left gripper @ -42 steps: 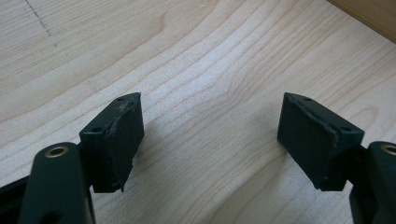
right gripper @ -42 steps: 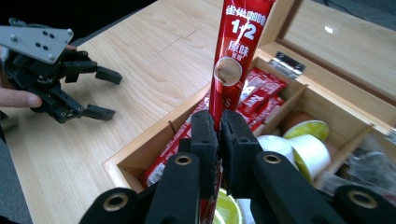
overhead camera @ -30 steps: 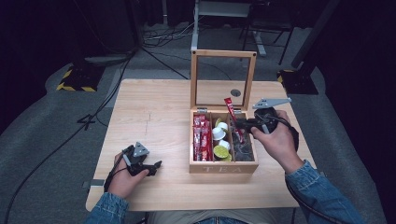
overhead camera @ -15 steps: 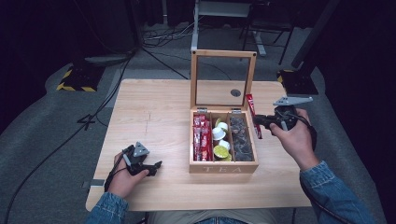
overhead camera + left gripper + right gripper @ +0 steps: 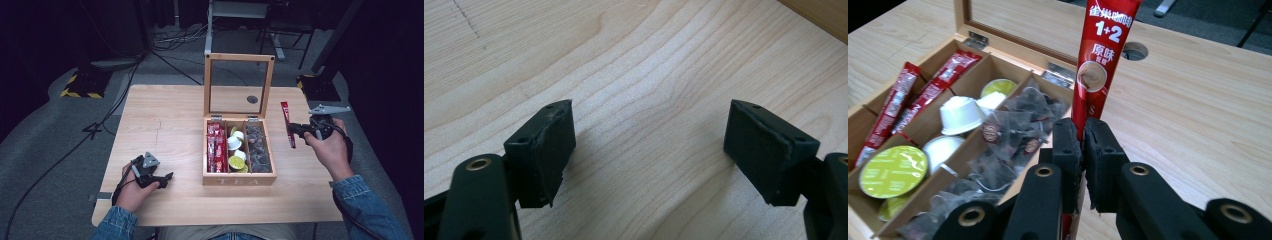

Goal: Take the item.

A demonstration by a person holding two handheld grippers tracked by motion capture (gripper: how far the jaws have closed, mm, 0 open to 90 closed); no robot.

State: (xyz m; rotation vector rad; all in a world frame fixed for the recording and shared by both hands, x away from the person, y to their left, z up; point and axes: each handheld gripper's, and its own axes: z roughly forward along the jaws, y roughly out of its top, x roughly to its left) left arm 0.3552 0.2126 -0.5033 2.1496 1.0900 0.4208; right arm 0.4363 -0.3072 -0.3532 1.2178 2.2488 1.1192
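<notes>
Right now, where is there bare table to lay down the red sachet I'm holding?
Bare wood lies right of the tea box, under the right gripper holding the sachet, and widely left of the box, beyond the left gripper. The box compartments are crowded.

Raised lid [image 5: 239, 85] (upright) behind compartments

Light wooden table [image 5: 165, 120], open wooden tea box [image 5: 239, 177] resting on it, right of centre
</notes>
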